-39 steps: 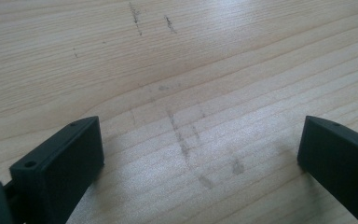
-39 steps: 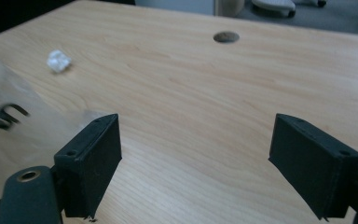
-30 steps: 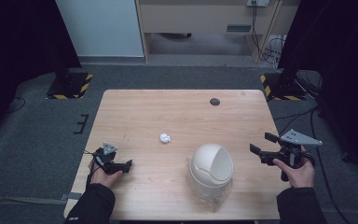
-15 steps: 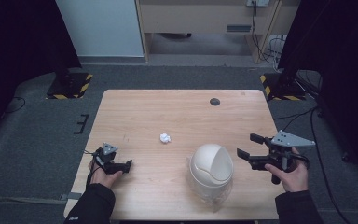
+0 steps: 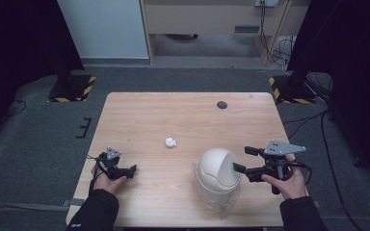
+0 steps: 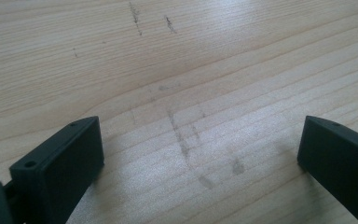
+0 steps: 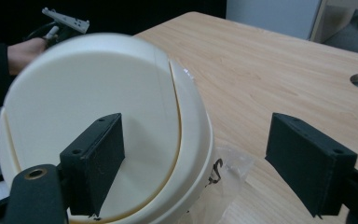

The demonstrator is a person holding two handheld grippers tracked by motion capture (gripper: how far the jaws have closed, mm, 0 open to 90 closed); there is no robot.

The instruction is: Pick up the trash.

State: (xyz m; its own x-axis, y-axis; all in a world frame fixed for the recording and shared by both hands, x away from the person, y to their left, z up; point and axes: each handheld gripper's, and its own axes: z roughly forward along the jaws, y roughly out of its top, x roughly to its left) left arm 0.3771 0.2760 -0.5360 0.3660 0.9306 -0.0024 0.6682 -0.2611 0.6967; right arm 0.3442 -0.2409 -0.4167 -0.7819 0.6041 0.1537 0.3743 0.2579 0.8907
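A cream domed bin with a swing lid (image 5: 217, 171) stands near the table's front right, a clear bag liner (image 7: 223, 179) showing under its rim. My right gripper (image 5: 243, 160) is open, just right of the bin, its jaws pointing at the lid; in the right gripper view the lid (image 7: 102, 130) sits close behind the near jaw. A small crumpled white paper ball (image 5: 171, 142) lies mid-table. My left gripper (image 5: 125, 171) rests low at the front left, open over bare wood (image 6: 191, 116) with nothing between its jaws.
The wooden table (image 5: 173, 115) has a round dark cable hole (image 5: 222, 105) near its far edge. Grey carpet surrounds it, with black stand bases on hazard tape at the far left (image 5: 70, 89) and far right (image 5: 289, 91).
My right gripper has moved left toward the bin, closing the gap to the lid. The left gripper, bin and paper ball have stayed put.
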